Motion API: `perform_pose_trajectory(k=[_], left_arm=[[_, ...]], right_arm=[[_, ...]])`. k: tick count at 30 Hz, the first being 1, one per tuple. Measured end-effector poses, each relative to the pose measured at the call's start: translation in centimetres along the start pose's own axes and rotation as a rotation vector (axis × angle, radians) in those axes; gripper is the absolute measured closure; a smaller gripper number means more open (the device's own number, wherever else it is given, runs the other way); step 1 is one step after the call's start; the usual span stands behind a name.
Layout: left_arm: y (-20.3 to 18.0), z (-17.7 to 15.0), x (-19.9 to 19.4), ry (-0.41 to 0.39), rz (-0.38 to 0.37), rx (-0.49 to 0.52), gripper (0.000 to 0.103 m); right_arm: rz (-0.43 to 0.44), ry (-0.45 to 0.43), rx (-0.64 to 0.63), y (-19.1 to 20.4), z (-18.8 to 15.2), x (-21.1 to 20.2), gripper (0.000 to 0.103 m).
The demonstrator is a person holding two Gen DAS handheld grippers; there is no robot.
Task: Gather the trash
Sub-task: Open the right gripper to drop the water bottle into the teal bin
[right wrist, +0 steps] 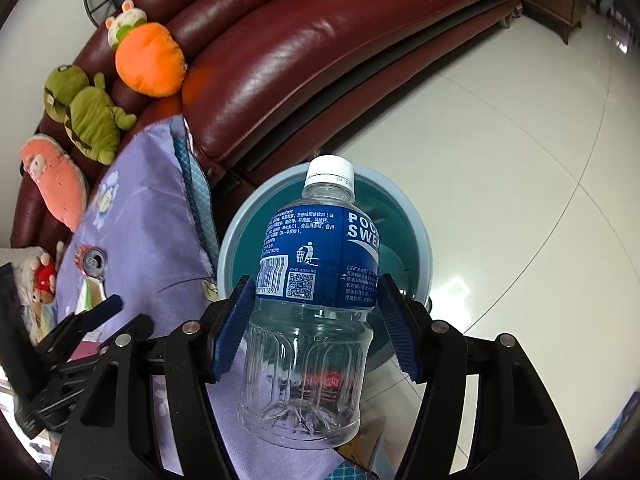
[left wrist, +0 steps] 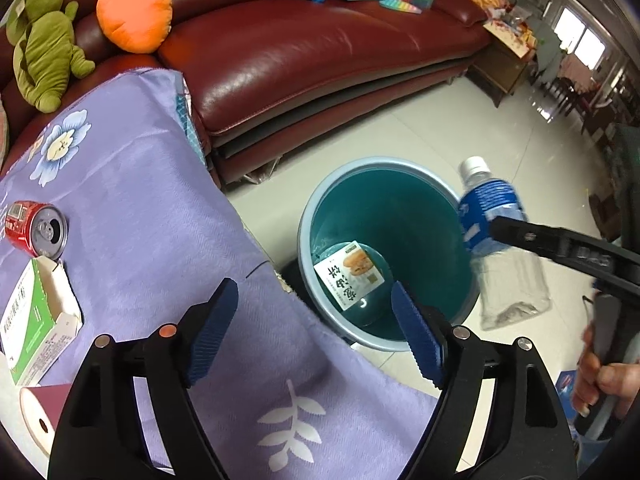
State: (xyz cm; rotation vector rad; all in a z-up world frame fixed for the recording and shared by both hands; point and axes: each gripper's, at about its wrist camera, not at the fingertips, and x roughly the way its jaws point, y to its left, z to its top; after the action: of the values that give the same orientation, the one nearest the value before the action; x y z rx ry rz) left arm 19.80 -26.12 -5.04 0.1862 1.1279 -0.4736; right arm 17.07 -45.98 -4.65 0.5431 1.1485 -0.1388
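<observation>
Left claw stands wide apart with nothing between its blue pads, hanging over the edge of the desk where the purple cloth drops toward the bin. Farther left on that cloth, trash waits: a red can lying on its side, an opened green-and-white carton just beside it, and a paper roll near the corner. None of these is touched yet.

Right of the desk the bin sits on the floor, close to the sofa. Its teal inside is nearly bare; one flat food packet lies at the bottom.

Over to the right, the right claw is clamped on a clear bottle with a blue label and white cap, pads pressing the label's lower edge on both sides. The bottle looks empty and hangs above the bin's rim, cap tilted toward the opening.

To drop it well, I would bring it a little farther over the middle of the opening before letting go, so the base does not catch the rim and bounce onto the tiles.
</observation>
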Motion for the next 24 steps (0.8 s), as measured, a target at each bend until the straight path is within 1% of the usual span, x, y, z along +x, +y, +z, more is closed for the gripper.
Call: perform_pose_trajectory(k=[3,5,7,14,21,24], left_arm=[[0.4,-0.2,-0.2,-0.004,-0.004,-0.003,0.023],[0.8,-0.3,-0.4,-0.01,-0.004,-0.009,0.022],[1.2,-0.5,-0.5,-0.01,-0.013,-0.021,0.022],[2.1,-1.1,-1.0,-0.012,-0.024,-0.038,0.022],[3.2,-1.7,-2.3,-0.03,-0.04,-0.056,0.021],[3.4,-2.0,-3.2,-0.045,-0.045,-0.06,0.018]], right_arm=[[-0.013,0.03,-0.002,0.3,-0.2,1.3,0.04],[-0.017,0.037,-0.008,0.6,-0.4,1.5,0.036],[-0.02,0.042,-0.014,0.9,-0.6,1.5,0.036],[-0.043,0.032,-0.033,1.9,-1.0,0.8,0.031],[-0.064,0.034,-0.037,2.7,-1.3,-0.1,0.029],[-0.068,0.035,-0.041,3.2,-1.7,-0.7,0.027]])
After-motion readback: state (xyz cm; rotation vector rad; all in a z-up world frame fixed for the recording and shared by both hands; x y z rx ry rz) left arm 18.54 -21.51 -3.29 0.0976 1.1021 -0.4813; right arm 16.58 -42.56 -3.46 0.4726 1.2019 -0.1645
